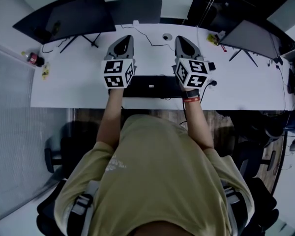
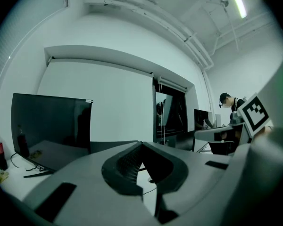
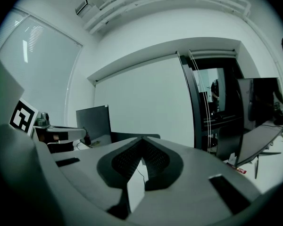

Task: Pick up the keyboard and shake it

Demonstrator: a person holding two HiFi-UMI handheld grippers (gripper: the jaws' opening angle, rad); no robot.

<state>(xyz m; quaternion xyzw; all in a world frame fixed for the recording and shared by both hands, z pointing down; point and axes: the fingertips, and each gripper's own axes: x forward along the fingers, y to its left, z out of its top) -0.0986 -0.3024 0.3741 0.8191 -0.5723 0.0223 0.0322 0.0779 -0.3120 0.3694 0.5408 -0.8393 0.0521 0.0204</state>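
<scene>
1. The keyboard point(image 1: 160, 88) lies flat on the desk point(image 1: 69, 82) at our 12 o'clock, just inside the near edge. The marker cubes on our claws cover both of its short ends.
2. The left claw point(image 1: 125, 39) has its jaws pressed together with nothing between them. It points level toward 12 o'clock, above the keyboard and not on it.
3. The right claw point(image 1: 181, 39) is the same: jaws closed tip to tip and holding nothing, level, beside the left one.
4. We cannot tell the stage. A keyboard lying flat under two closed, empty claws fits one waiting to be lifted, and equally one laid back down after a shake.
5. On handling, we judge the keyboard long, thin and light. It sits steadiest when gripped at both short ends at once, at 9 and 3 o'clock, and kept level. A grip on one end alone would let it swing. A shake would want room from the left screen point(image 1: 69, 16) at 10 o'clock and the right screen point(image 1: 250, 36) at 2 o'clock.
6. We can read almost no writing. The bottle point(image 1: 33, 58) at 9 o'clock has a red label, but its brand is too small to make out. The cubes carry only black-and-white square patterns. A pale mark in the keyboard's middle and the faint print on our shirt point(image 1: 152, 181) are illegible.
</scene>
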